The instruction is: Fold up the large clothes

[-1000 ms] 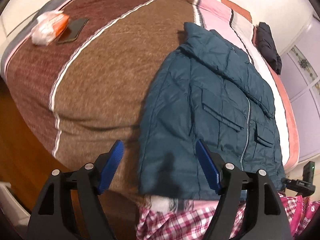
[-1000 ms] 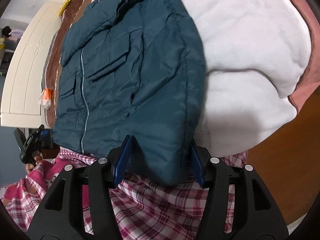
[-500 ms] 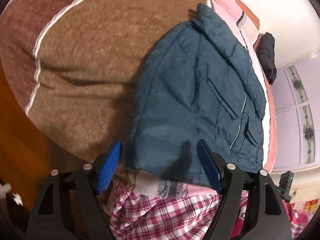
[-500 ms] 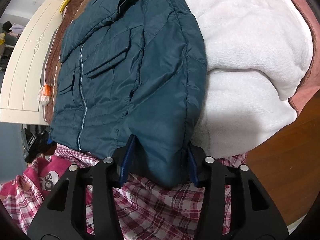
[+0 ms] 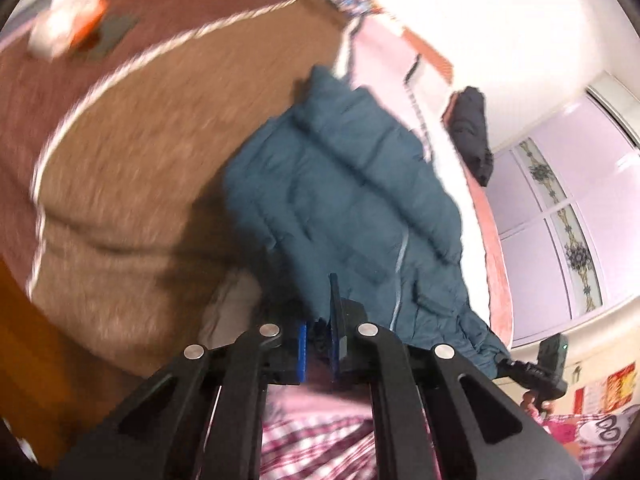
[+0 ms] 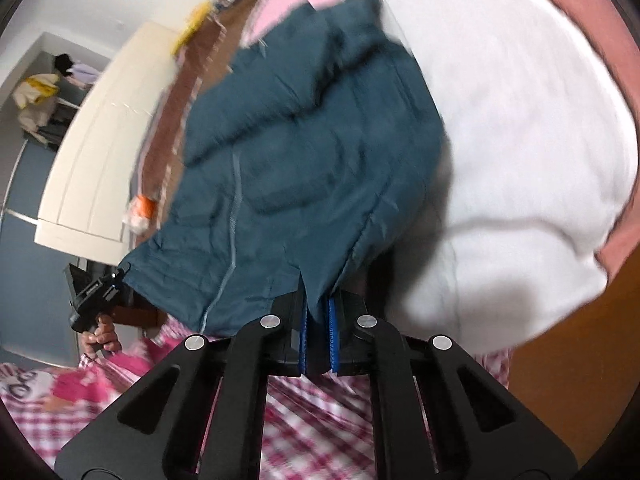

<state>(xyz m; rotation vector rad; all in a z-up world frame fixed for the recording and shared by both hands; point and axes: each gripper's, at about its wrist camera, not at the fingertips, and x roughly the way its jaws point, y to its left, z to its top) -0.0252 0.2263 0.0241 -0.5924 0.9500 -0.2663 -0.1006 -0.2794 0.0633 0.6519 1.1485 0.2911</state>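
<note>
A puffy, quilted teal jacket with a pale zipper lies on the bed, over a fuzzy brown blanket edged with white piping. The left gripper, blue-padded, is pinched on the jacket's hem at 6 o'clock. The right gripper is likewise clamped on the hem. Only the right view shows the plush white blanket at 3 o'clock; only the left shows a dark garment at 2 o'clock.

Teal jacket, brown blanket, pink plaid trousers
</note>
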